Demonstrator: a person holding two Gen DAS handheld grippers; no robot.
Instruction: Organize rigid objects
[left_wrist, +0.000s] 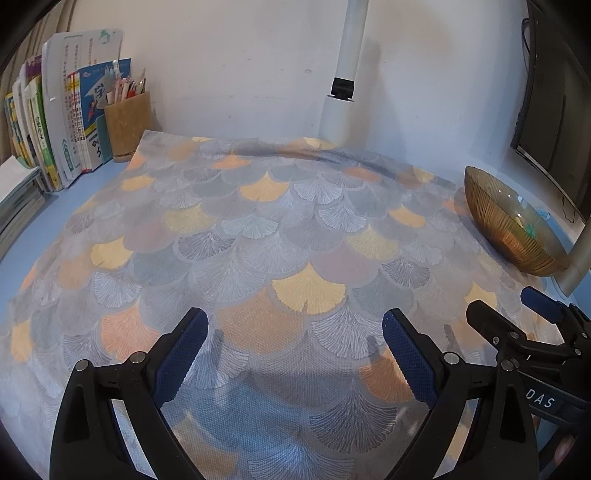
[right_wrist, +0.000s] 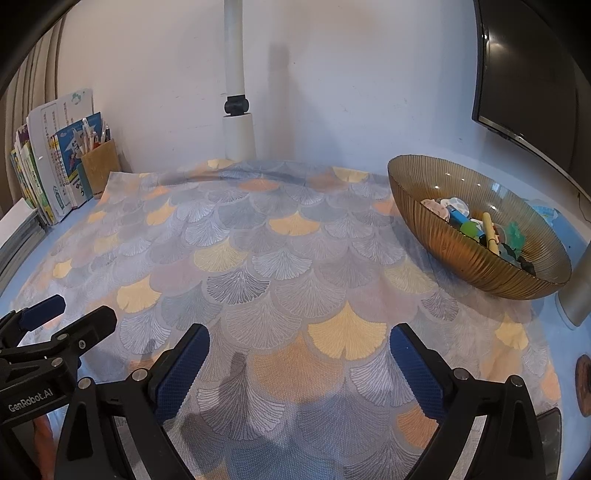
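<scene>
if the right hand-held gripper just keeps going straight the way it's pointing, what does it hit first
Probably the patterned cloth. The right hand-held gripper is open, angled down over bare cloth. Nothing stands in its line; the bowl sits off to its right. Depth is hard to judge through the fisheye.

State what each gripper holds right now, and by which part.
Nothing is held. The left gripper and right gripper both stand open over the ginkgo-leaf patterned cloth, nothing between their jaws.

Blue desk (right_wrist: 565, 343) under fan-patterned cloth (right_wrist: 280, 266), amber bowl (right_wrist: 443, 243), books (right_wrist: 44, 177).
</scene>
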